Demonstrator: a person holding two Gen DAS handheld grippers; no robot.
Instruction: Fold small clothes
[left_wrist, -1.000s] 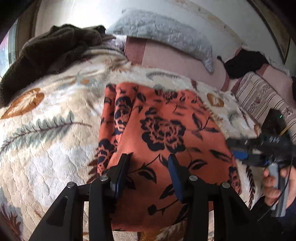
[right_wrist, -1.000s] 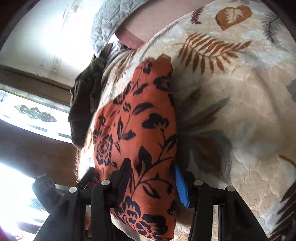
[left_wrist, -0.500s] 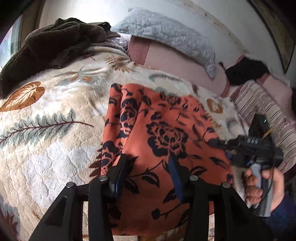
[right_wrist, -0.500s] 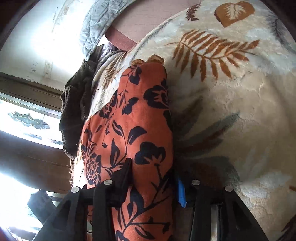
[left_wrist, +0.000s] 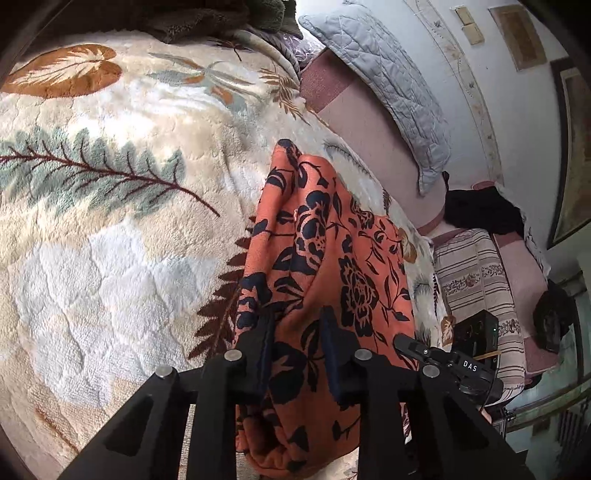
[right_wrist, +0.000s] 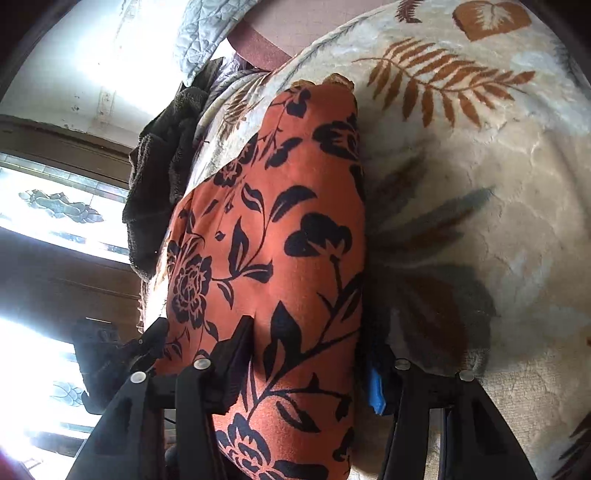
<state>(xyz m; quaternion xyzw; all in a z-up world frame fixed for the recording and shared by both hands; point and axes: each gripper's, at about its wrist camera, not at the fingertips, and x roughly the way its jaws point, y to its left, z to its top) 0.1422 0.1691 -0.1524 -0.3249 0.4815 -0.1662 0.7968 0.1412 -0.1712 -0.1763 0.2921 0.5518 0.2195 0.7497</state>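
A bed under a cream leaf-print blanket (left_wrist: 110, 229), with my orange floral garment (left_wrist: 332, 258) lying along it.

Left wrist view: my left gripper (left_wrist: 295, 332) straddles a raised fold at the garment's near end, its jaws closing with the cloth between them; my right gripper (left_wrist: 406, 341) sits at the garment's right edge. Right wrist view: the garment (right_wrist: 280, 229) runs away from me, and my right gripper (right_wrist: 308, 350) stands half spread with the near end between its jaws; whether the pads press it I cannot tell.
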